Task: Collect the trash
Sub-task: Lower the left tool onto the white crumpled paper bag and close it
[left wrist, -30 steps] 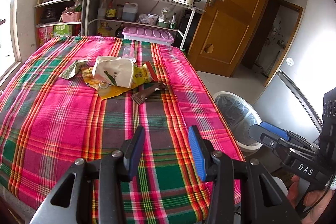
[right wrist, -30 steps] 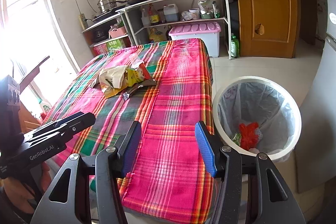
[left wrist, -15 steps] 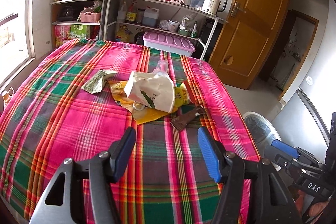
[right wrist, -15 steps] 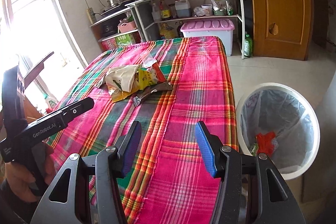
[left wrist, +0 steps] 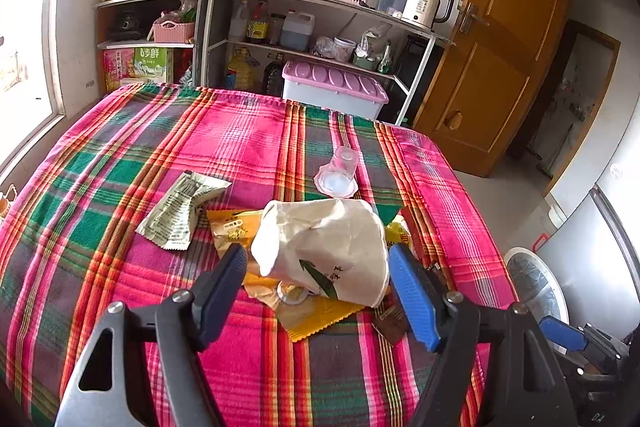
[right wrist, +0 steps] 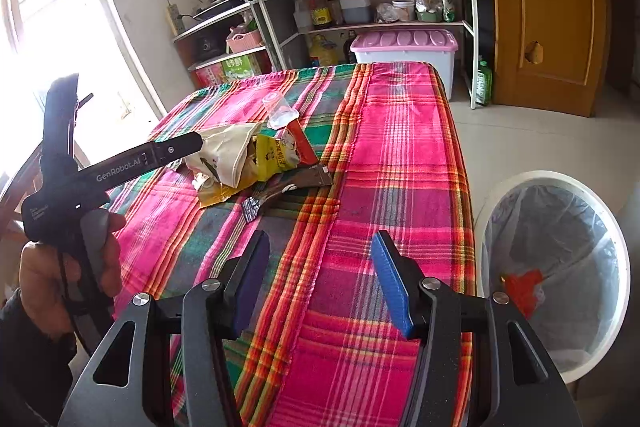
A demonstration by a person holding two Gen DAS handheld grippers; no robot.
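Table (left wrist: 120,187) under a pink, green and orange plaid cloth fills both wrist views. Beyond its far edge stands a metal shelf rack (left wrist: 216,27) with pots, bottles and a white kettle (left wrist: 426,3); a wooden door (left wrist: 508,47) sits to the right of it.

Trash bin (right wrist: 552,267), white rim with a clear liner, stands on the floor just beside the table's right edge — something red and crumpled lies at its bottom.

Trash is clustered mid-table. Crushed white paper cup (left wrist: 324,251) lies on its side atop a yellow snack wrapper (left wrist: 308,315). A pale printed wrapper (left wrist: 180,207) lies apart to its left. A clear plastic cup (left wrist: 340,171) is tipped over just behind the pile. A dark brown wrapper (right wrist: 280,191) sticks out on the bin side of the heap.

Left gripper (left wrist: 316,283) — jaws spread wide, one on either side of the paper cup, low over the cloth; whether the pads touch the cup cannot be told. From the right wrist view its black finger reaches the cup's near side.

Right gripper (right wrist: 320,279) — jaws apart, nothing between them, held over the near part of the table, well apart from the trash pile.
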